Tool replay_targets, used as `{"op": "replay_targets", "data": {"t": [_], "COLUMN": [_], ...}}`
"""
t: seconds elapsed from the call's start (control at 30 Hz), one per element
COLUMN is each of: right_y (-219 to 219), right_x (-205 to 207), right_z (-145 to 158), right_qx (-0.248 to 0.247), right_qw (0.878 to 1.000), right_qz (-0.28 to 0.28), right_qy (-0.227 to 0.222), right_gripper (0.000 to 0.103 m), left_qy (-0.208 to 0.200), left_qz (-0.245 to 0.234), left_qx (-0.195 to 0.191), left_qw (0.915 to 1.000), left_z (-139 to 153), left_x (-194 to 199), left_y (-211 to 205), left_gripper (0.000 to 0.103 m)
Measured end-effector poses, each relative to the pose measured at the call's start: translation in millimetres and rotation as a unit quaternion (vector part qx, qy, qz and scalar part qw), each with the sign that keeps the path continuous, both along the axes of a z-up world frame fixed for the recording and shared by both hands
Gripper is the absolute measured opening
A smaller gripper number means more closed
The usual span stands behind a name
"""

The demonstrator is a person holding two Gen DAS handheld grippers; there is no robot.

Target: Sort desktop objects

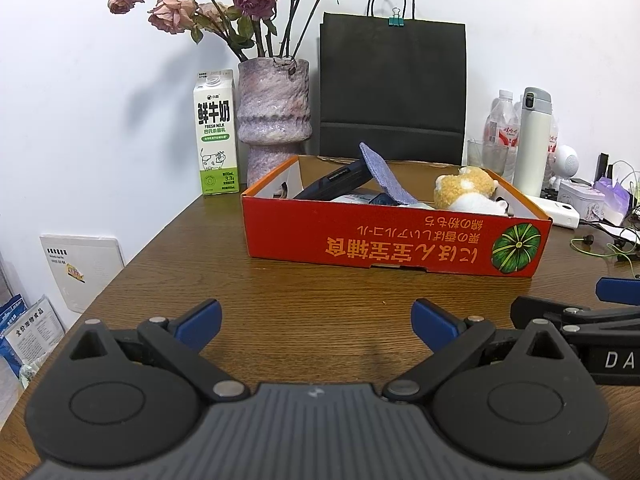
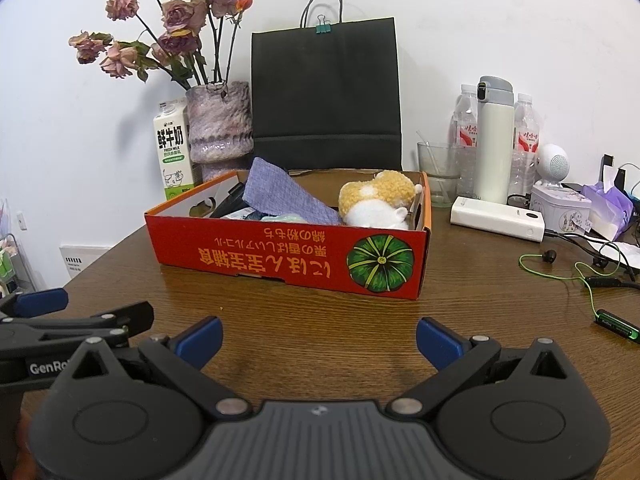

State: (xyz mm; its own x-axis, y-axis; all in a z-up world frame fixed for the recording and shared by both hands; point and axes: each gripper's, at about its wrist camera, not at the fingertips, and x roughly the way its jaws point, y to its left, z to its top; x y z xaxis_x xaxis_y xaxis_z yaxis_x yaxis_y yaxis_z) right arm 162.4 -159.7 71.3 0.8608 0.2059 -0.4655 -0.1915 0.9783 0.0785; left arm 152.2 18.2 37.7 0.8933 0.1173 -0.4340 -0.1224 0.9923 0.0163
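**Both grippers hanging spread and empty short of the red box**

The left gripper [image 1: 316,322] is hovering over bare wooden table [image 1: 320,292], its blue-padded jaws standing wide apart and gripping nothing. Ahead of those jaws and slightly to their right, the red cardboard box [image 1: 396,242] is sitting well clear of the fingertips. The right gripper [image 2: 318,340] is hanging just beside the left one, its jaws likewise spread with nothing between them; from its own view the box is lying ahead and a little left of the jaws.

The step in hand looks like choosing the next loose thing to sort. Doing it well probably means lifting one gripper over the near wall rather than pushing into it, since the light box would likely slide, and keeping the other gripper ready to steady that wall.

Going across the box from the left jaw's side to the right: a dark blue case [image 1: 340,180] is leaning in the left part, a purple cloth [image 2: 284,196] is draping over it and jutting above the rim, some paler items are lying underneath that I cannot identify, and a yellow-and-white plush toy [image 2: 378,200] is resting against the right wall. Further right of the jaws, a white power bank [image 2: 498,218] and a green earphone cable [image 2: 580,276] are lying loose on the table, outside the box.
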Motion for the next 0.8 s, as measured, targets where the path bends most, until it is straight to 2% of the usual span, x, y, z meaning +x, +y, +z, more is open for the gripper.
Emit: {"op": "replay_targets", "data": {"t": [0.8], "right_y": [1.5], "right_x": [-0.2], "right_z": [0.8], "right_qx": [-0.003], "right_qw": [1.000], "right_qz": [0.000], "right_qy": [-0.001], "right_gripper": [0.103], "left_qy": [-0.007], "left_qz": [0.003], "left_qx": [0.029], "left_qw": [0.9995], "left_z": [1.3], "left_x": [-1.6], "left_y": [-5.0], "left_gripper": [0.103]}}
